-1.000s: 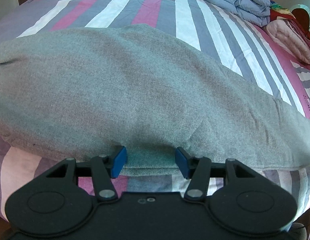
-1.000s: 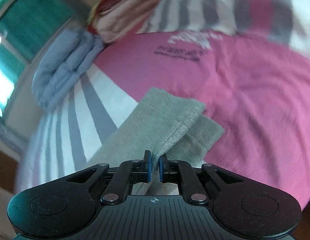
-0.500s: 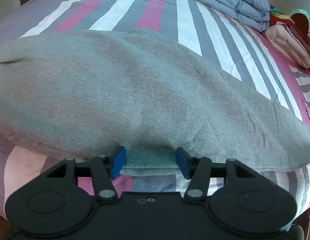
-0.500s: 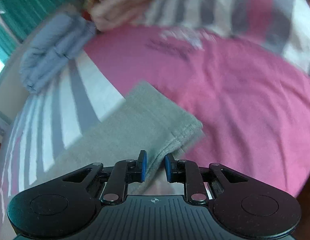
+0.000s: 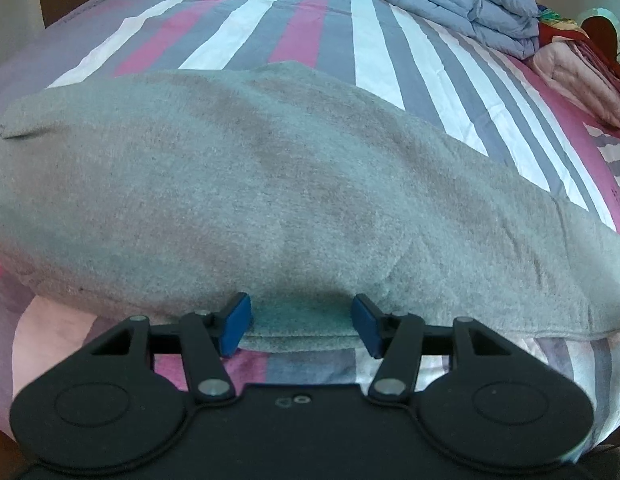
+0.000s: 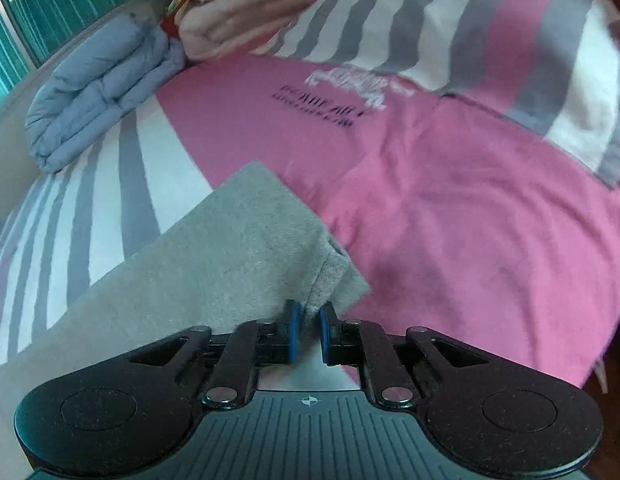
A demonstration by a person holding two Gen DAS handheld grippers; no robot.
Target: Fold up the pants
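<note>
The grey pants (image 5: 269, 200) lie flat along the bed (image 5: 301, 20) near its front edge. The left hand-held gripper (image 5: 301, 323) is spread wide at their near hem. The right hand-held gripper (image 6: 308, 332) stands slightly apart around a leg cuff (image 6: 330, 276), not clamped. A folded blue quilt (image 5: 454, 4) sits at the far edge.

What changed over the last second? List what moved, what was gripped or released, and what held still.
The right gripper opened slightly around the pant leg's hem, which now lies flatter over the lower layer of the grey pants; its view swung toward the pink sheet. The left gripper stayed open at the pants' near edge, and the blue quilt stayed put.
</note>
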